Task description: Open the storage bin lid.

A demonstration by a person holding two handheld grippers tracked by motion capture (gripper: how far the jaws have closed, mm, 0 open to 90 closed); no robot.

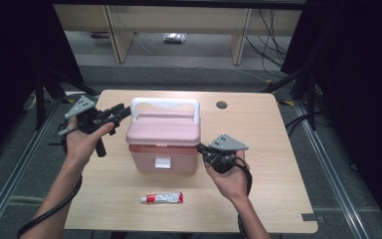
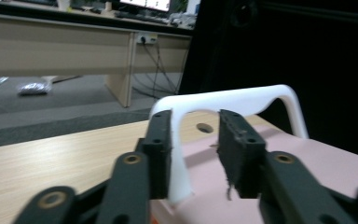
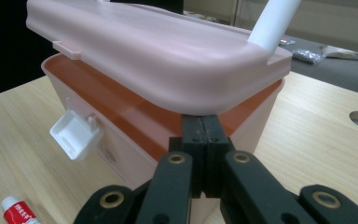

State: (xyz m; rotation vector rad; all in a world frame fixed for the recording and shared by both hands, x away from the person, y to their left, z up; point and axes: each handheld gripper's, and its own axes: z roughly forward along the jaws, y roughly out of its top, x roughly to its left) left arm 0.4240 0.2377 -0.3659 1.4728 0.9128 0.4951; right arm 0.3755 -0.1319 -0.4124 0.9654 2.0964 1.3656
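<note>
A pink box (image 1: 164,157) with a white handle (image 1: 165,103) stands mid-table, its lid (image 1: 163,128) lifted slightly ajar. My left gripper (image 1: 122,112) is at the handle's left end. In the left gripper view the jaws (image 2: 196,135) stand open around the handle's post (image 2: 179,163), which lies against one pad while the other pad stays apart. My right gripper (image 1: 200,148) is shut, its tips (image 3: 204,128) tucked under the lid's edge (image 3: 144,56) at the box's right side. The white latch (image 3: 74,133) hangs loose. A red and white tube (image 1: 162,198) lies in front of the box.
The wooden table (image 1: 273,164) has a cable hole (image 1: 222,105) behind the box. Desk legs and loose cables (image 1: 266,35) stand on the floor beyond. Dark curtains and stands flank both sides.
</note>
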